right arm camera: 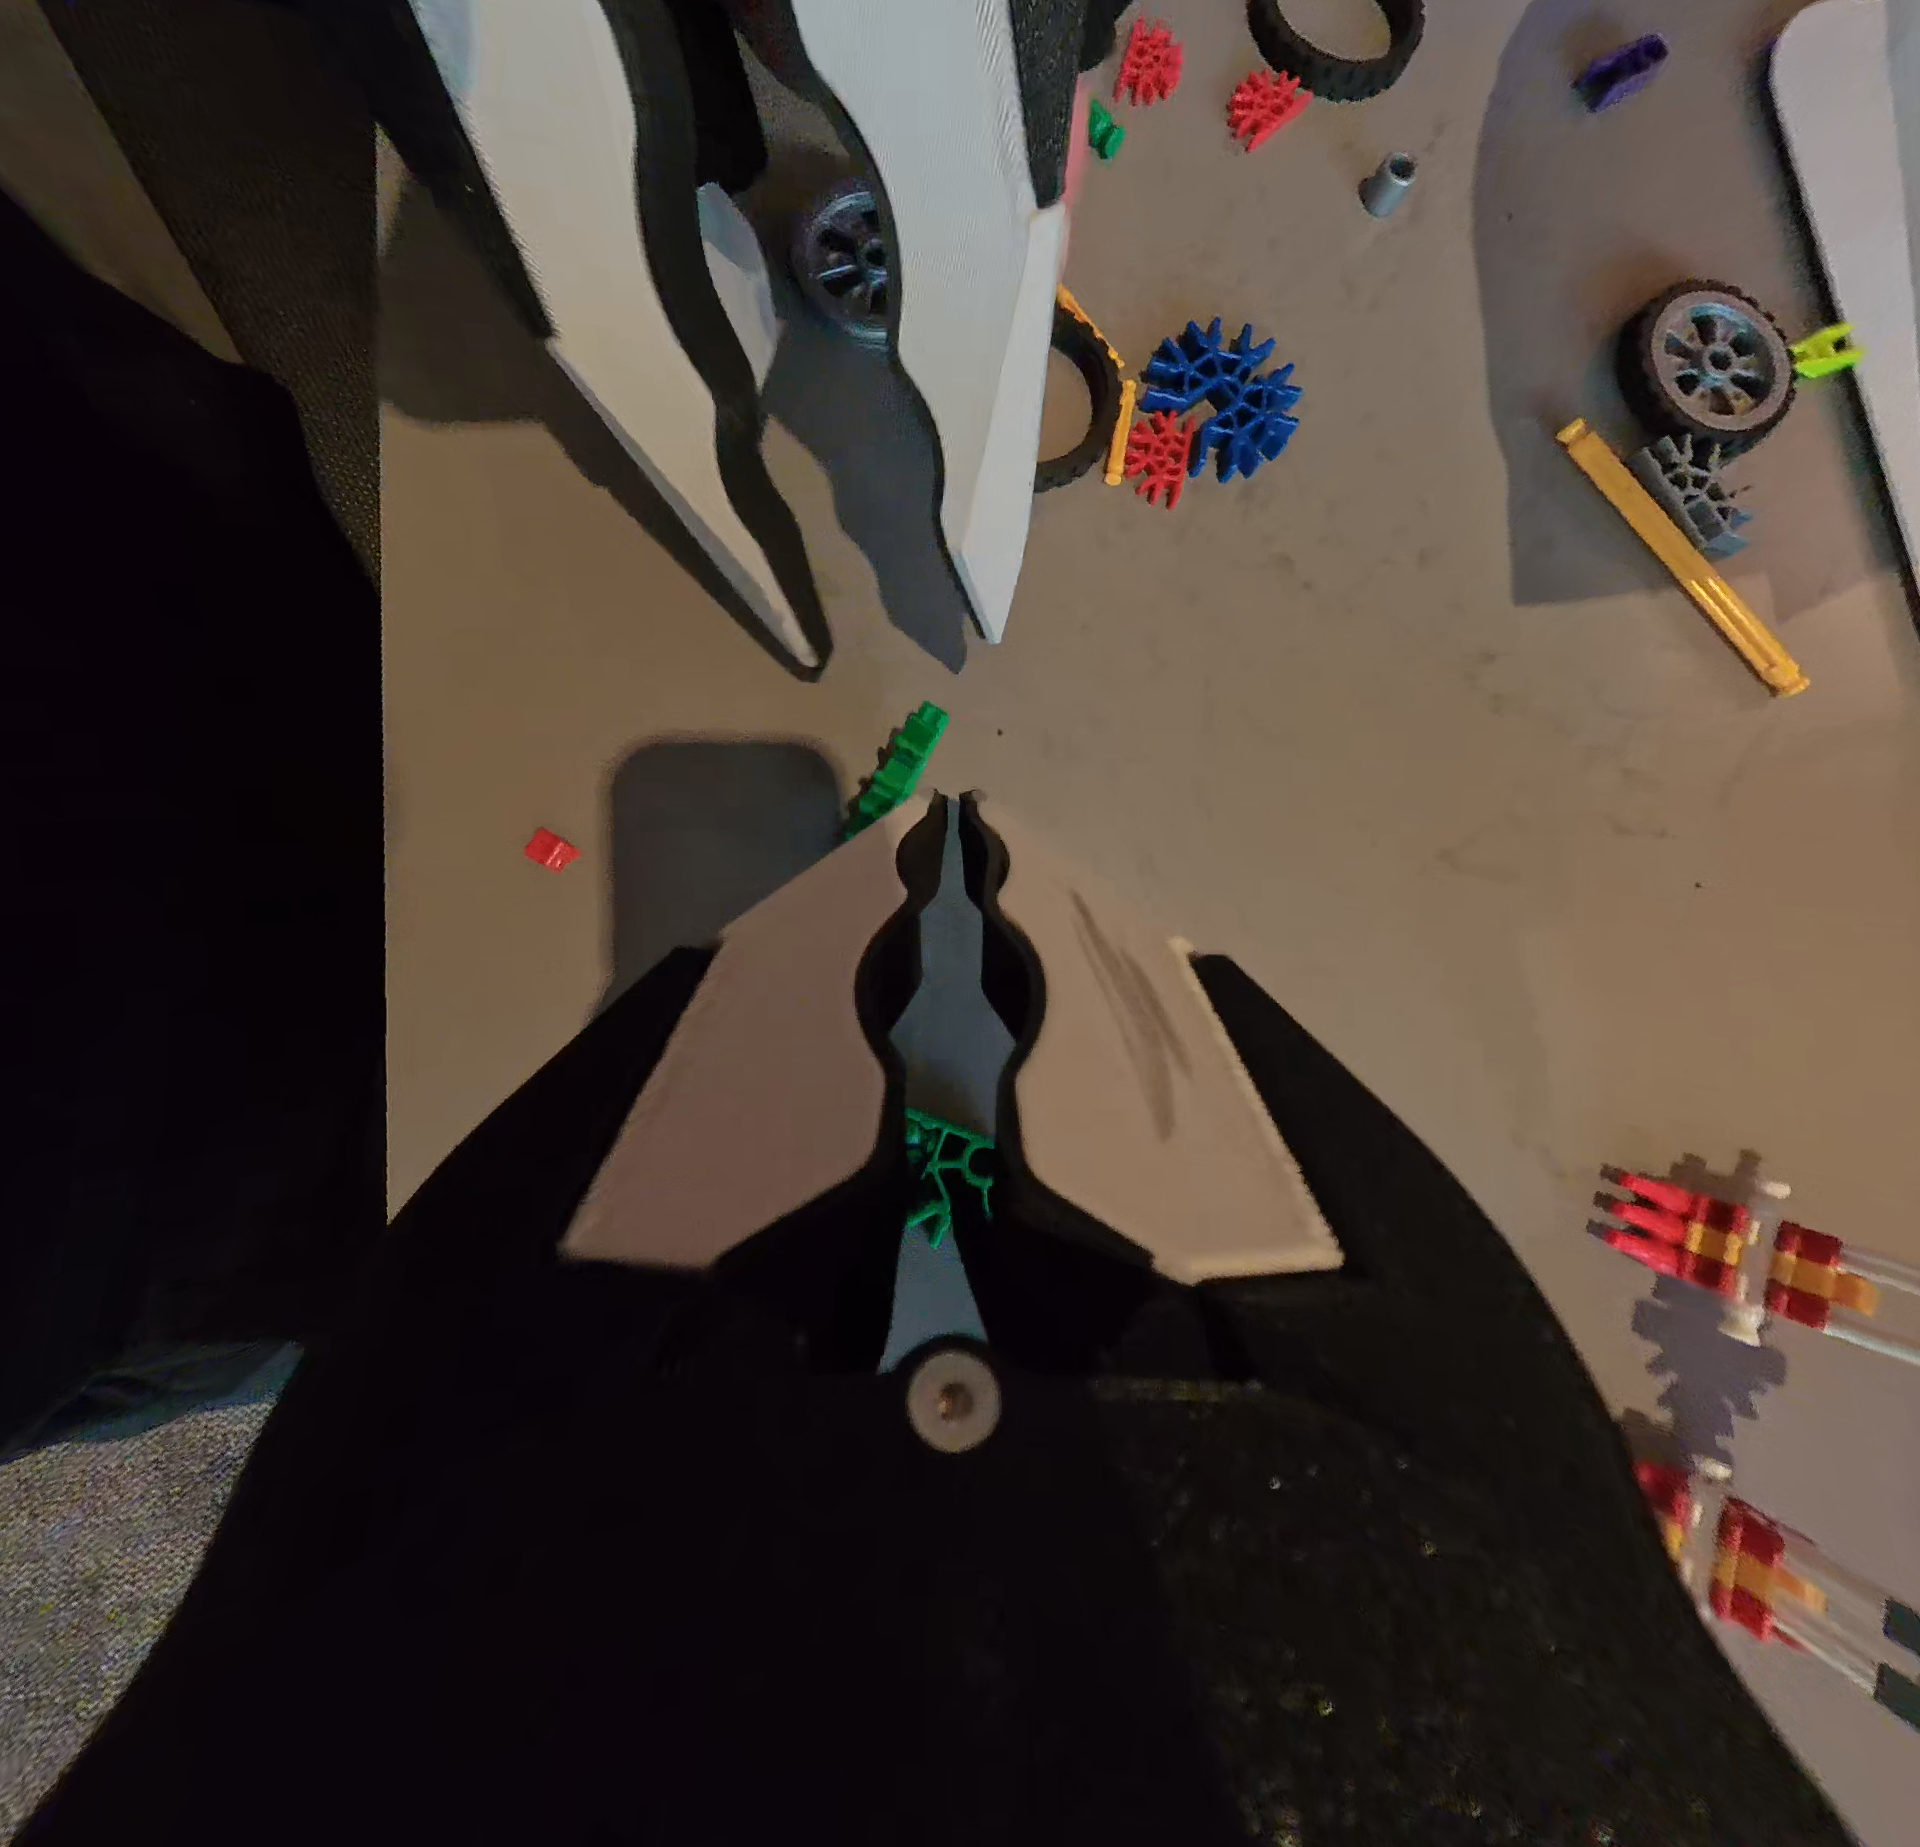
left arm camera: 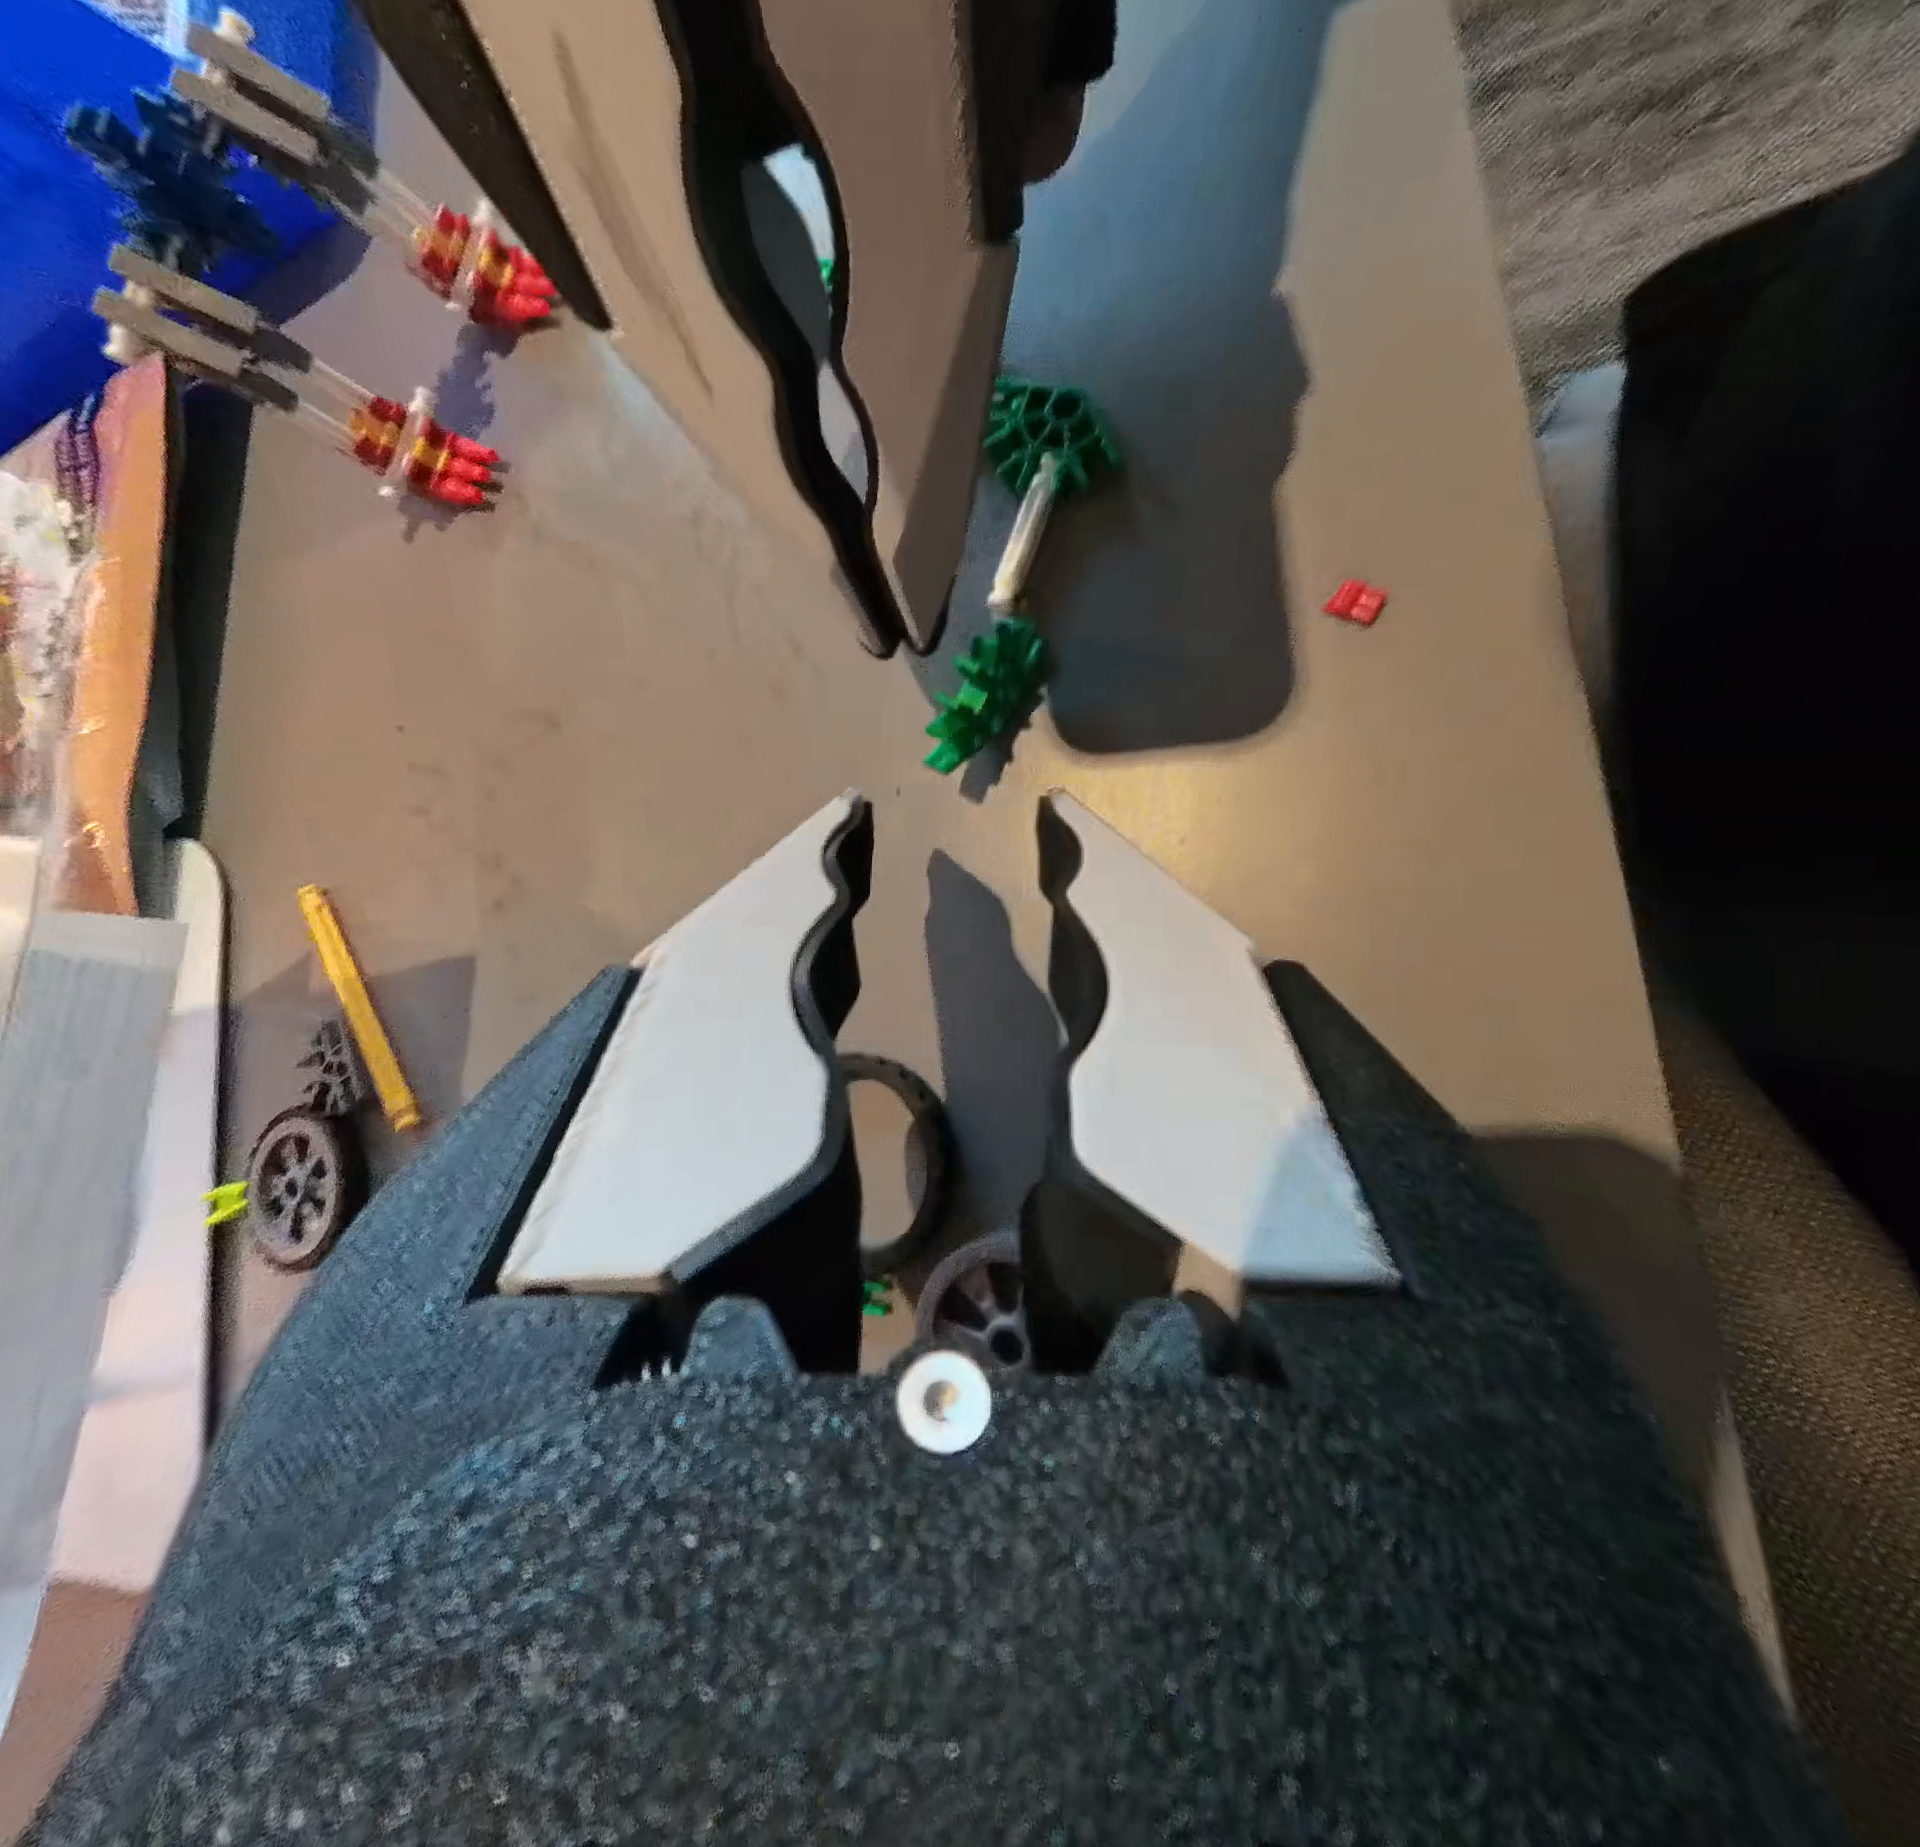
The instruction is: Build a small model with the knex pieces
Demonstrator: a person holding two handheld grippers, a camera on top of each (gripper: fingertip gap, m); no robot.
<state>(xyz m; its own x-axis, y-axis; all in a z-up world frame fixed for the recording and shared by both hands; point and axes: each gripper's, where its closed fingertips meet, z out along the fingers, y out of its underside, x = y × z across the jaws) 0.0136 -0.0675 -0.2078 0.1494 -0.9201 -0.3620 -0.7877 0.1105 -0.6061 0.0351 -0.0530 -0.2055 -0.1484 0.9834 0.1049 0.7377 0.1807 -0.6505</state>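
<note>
A: We count 2 tools over the grey table (right arm camera: pixel 1351 810). Our left tool (left arm camera: pixel 954 805) hangs open and empty; our right tool (right arm camera: pixel 956 798) has its tips nearly together, gripping nothing.

B: Between them we see 1 green toothed plastic connector (right arm camera: pixel 899 763), just beside the right tool's tips. 1 more green connector on a white rod (left arm camera: pixel 1044 452) lies under that tool.

A: We also count 1 small red clip (left arm camera: pixel 1356 602) and 1 yellow plastic rod (right arm camera: pixel 1683 561).

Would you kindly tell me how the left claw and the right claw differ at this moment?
The left claw stands open, its fingers apart and empty; the right claw is shut, tips nearly touching, gripping nothing. The left points at the green connector from across; the right lies right beside it. Both hover low over the table.
</note>
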